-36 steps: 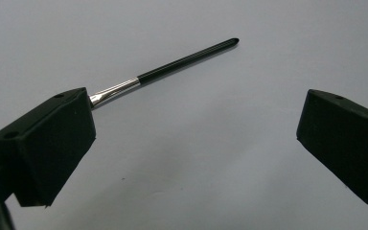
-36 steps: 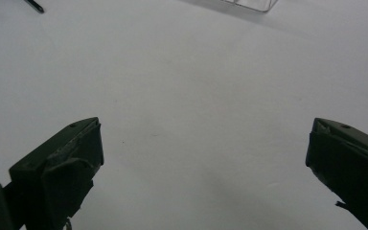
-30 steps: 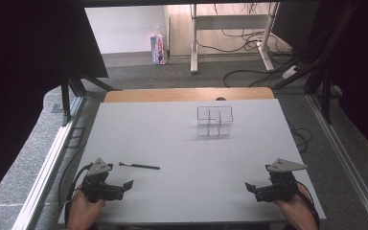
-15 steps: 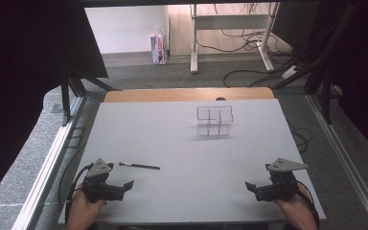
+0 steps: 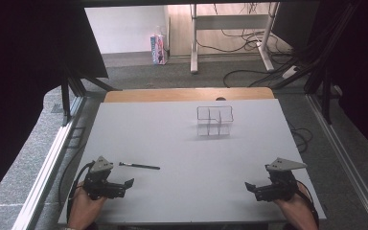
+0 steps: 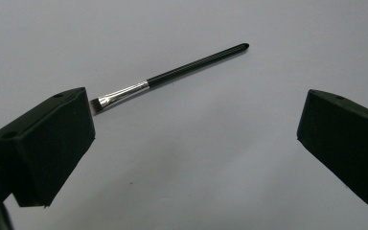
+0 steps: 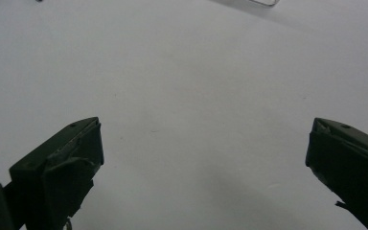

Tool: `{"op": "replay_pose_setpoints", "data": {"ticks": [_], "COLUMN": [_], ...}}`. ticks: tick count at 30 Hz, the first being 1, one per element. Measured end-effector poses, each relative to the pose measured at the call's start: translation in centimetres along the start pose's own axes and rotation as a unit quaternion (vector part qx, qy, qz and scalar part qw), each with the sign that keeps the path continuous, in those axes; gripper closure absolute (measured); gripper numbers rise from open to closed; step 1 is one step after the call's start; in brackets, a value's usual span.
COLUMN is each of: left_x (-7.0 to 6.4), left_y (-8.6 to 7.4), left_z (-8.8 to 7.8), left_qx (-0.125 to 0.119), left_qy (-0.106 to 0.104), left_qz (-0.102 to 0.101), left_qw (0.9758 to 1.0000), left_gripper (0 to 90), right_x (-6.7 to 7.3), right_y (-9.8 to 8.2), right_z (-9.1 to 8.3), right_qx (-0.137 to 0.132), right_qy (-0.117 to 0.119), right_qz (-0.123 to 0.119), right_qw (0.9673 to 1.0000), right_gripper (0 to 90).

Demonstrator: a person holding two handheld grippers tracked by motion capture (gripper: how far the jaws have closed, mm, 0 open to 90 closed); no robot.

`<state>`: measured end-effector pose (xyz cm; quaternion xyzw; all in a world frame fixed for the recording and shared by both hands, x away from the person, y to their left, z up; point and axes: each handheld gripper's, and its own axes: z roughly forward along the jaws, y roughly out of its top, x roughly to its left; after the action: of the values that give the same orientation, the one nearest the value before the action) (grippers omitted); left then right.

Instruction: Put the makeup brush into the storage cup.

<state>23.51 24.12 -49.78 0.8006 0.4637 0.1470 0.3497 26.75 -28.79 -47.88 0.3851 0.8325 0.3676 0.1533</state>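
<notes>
A thin black brush [image 5: 139, 166] with a silver ferrule lies flat on the white table [image 5: 172, 139], near the left front. In the left gripper view the brush [image 6: 172, 74] runs diagonally just beyond the jaws, its bristle end by the left jaw. My left gripper [image 5: 127, 184] is open, low over the table just in front of the brush, apart from it. My right gripper [image 5: 250, 188] is open at the right front with bare table between its jaws [image 7: 201, 158]. A clear compartment organiser [image 5: 214, 120] stands toward the back right.
A wooden strip [image 5: 187, 94] edges the table's far side. Metal rails [image 5: 48, 163] run along both sides. Beyond lie carpet, cables [image 5: 249, 72], desk legs and a small carton [image 5: 158, 49]. The organiser's corner [image 7: 263, 2] peeks in at the top of the right gripper view.
</notes>
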Motion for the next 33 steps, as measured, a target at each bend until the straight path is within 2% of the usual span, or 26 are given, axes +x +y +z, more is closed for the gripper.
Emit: {"op": "replay_pose_setpoints", "data": {"ticks": [5, 11, 20, 27, 33], "left_x": [0.1, 0.5, 0.6, 1.1, 1.5], "left_y": [0.5, 0.9, 1.6, 2.5, 3.2], "left_z": [-0.1, 0.2, 0.4, 0.4, 0.7], "left_qx": [-0.004, 0.006, 0.018, 0.029, 0.036], "left_qy": [-0.007, -0.014, -0.017, -0.009, -0.010], "left_qz": [-0.008, -0.007, 0.002, 0.017, 0.024], "left_qw": [0.9999, 0.9999, 0.9997, 0.9994, 0.9990], "left_gripper": [0.0, 0.0, 0.0, 0.0, 0.0], "right_x": [0.0, 0.0, 0.0, 0.0, -0.1], "right_y": [0.0, 0.1, 0.1, 0.1, 0.1], "right_z": [0.1, 0.0, 0.2, 0.5, 0.4], "right_qx": [0.006, 0.007, 0.008, 0.017, 0.007], "right_qy": [-0.003, -0.004, -0.001, -0.003, -0.004], "right_qz": [0.004, 0.002, 0.005, 0.010, 0.017], "right_qw": [1.0000, 1.0000, 1.0000, 0.9998, 0.9998], "right_gripper": [0.0, 0.0, 0.0, 0.0, 0.0]}}
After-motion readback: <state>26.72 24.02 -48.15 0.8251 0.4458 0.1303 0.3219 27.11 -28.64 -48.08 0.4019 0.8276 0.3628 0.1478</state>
